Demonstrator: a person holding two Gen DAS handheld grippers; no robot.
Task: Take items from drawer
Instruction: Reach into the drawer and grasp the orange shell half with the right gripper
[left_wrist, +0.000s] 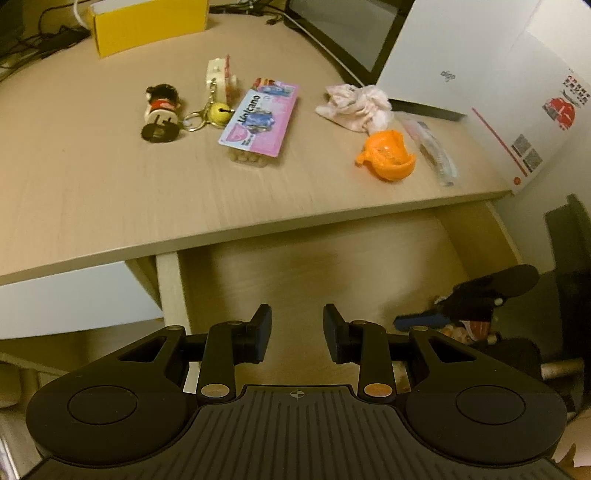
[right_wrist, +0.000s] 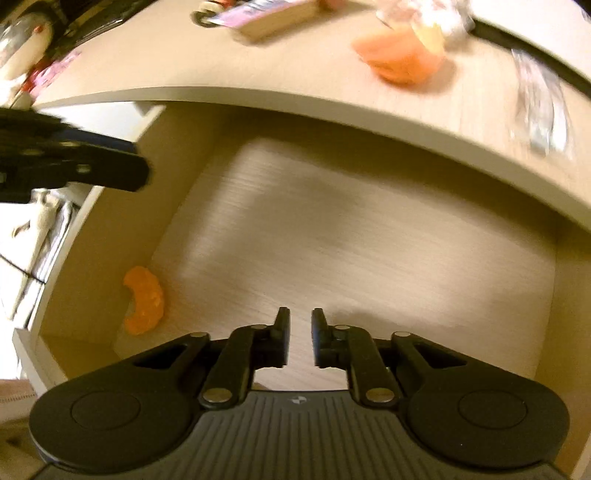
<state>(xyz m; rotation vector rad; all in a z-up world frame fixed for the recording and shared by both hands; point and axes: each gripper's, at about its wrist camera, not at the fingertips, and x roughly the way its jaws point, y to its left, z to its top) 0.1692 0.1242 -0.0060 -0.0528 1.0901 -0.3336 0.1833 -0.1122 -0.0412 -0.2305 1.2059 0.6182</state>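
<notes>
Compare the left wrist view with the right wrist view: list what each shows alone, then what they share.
Only the left wrist view shows the doll figure, the yellow bell keychain, the yellow box and the white box.

Only the right wrist view shows the orange piece lying at the left of the drawer floor.

Both show the desktop, the orange peel on it, the Volcano packet and the open drawer.

a pale wood-grain desk (left_wrist: 110, 192) fills the upper half of the left wrist frame under warm yellowish light. at upper left a yellow box (left_wrist: 147, 26) sits beside dark cables (left_wrist: 40, 37). a black-framed screen (left_wrist: 347, 33) stands at top centre, a white box (left_wrist: 498, 81) at upper right.
</notes>
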